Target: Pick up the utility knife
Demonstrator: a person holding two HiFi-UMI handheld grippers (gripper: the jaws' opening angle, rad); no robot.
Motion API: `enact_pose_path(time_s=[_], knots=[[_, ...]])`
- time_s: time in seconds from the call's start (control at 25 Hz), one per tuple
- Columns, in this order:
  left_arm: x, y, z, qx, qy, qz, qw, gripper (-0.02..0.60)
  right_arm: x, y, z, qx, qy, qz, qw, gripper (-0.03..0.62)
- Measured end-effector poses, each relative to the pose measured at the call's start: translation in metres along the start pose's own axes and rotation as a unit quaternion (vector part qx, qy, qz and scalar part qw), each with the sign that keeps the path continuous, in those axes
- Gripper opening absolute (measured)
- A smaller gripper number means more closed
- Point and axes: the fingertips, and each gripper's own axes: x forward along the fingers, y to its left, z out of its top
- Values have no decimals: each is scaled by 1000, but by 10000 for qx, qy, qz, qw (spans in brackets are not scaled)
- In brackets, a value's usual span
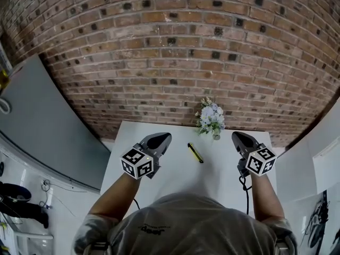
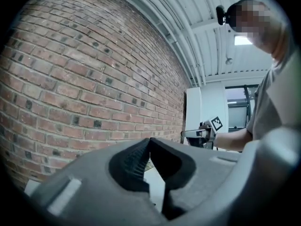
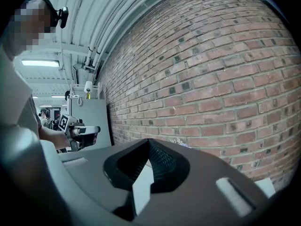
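Observation:
A yellow and black utility knife (image 1: 195, 152) lies on the white table (image 1: 175, 174), midway between my two grippers. My left gripper (image 1: 163, 136) hovers to the knife's left, its jaws shut with nothing between them, as the left gripper view (image 2: 150, 140) also shows. To the knife's right my right gripper (image 1: 236, 136) points toward the brick wall; its tips meet in the right gripper view (image 3: 148, 141) and hold nothing. Neither gripper touches the knife.
A small vase of white flowers (image 1: 211, 119) stands at the table's far edge, just behind the knife. A brick wall (image 1: 170, 52) rises right behind the table. A grey panel (image 1: 42, 121) leans at the left, a white cabinet (image 1: 319, 158) at the right.

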Motion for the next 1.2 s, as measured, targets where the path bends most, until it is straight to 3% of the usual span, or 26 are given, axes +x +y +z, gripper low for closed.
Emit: enact_pose_path(time_s=[0.04, 0.12, 0.2, 0.32, 0.48, 0.56, 0.72, 0.84, 1.2], knots=[[2, -1, -1, -35, 10, -69, 10000, 6, 0, -1, 0, 12, 2, 3, 10000, 9], [8, -7, -7, 67, 175, -309, 9993, 113, -1, -2, -2, 19, 19, 25, 10000, 9], [18, -12, -20, 668, 631, -582, 9941, 187, -1, -4, -3, 4, 27, 56, 10000, 9], [34, -13, -48, 1818, 1429, -940, 9683, 195, 0, -9, -5, -10, 38, 88, 10000, 9], [56, -15, -79, 2610, 2064, -1421, 9322, 195, 1, -19, -16, 47, 108, 82, 9999, 9], [67, -20, -100, 2957, 2392, -1708, 9089, 195, 1, -26, -27, 92, 180, 56, 9998, 9], [91, -22, -152, 3588, 3014, -2278, 8536, 195, 5, -42, -51, 83, 296, 45, 9995, 9], [111, -15, -190, 4054, 3347, -2616, 8095, 198, 11, -57, -67, 33, 353, 55, 9994, 9], [141, 0, -305, 4945, 4152, -3620, 6723, 206, 10, -84, -130, 274, 639, -40, 9976, 9]])
